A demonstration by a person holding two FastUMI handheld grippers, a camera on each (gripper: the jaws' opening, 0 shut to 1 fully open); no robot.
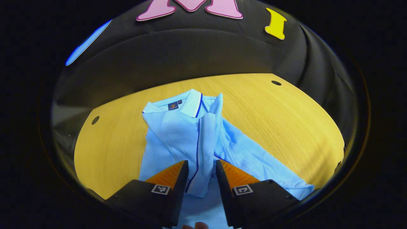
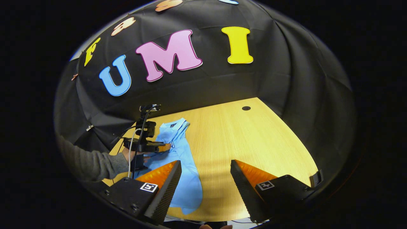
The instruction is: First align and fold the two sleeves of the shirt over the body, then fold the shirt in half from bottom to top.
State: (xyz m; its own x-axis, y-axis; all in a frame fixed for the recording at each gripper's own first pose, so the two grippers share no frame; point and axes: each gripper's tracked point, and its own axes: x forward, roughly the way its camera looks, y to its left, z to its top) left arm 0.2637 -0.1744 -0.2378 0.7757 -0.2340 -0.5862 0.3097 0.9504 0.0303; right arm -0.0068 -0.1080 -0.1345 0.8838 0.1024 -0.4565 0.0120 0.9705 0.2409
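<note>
A light blue polo shirt [image 1: 171, 133] lies on the wooden table [image 1: 270, 114], collar [image 1: 190, 101] at the far end. One sleeve [image 1: 203, 143] with dark blue trim is folded over the body and runs between the fingers of my left gripper [image 1: 202, 163]. Its jaws stand partly apart around the sleeve, not pressed together. Another part of the shirt [image 1: 260, 162] spreads toward the right. In the right gripper view, a hand holds the left gripper [image 2: 144, 146] over the shirt [image 2: 184, 156]. My right gripper [image 2: 206, 165] is open near the table's front edge, with nothing in it.
The table [image 2: 254, 143] has small dark holes, one at the far right [image 1: 276, 83], one at the left [image 1: 95, 120], one seen from the right gripper [image 2: 246, 108]. A grey sleeve [image 2: 92, 162] reaches in from the left. Black cloth walls close the back.
</note>
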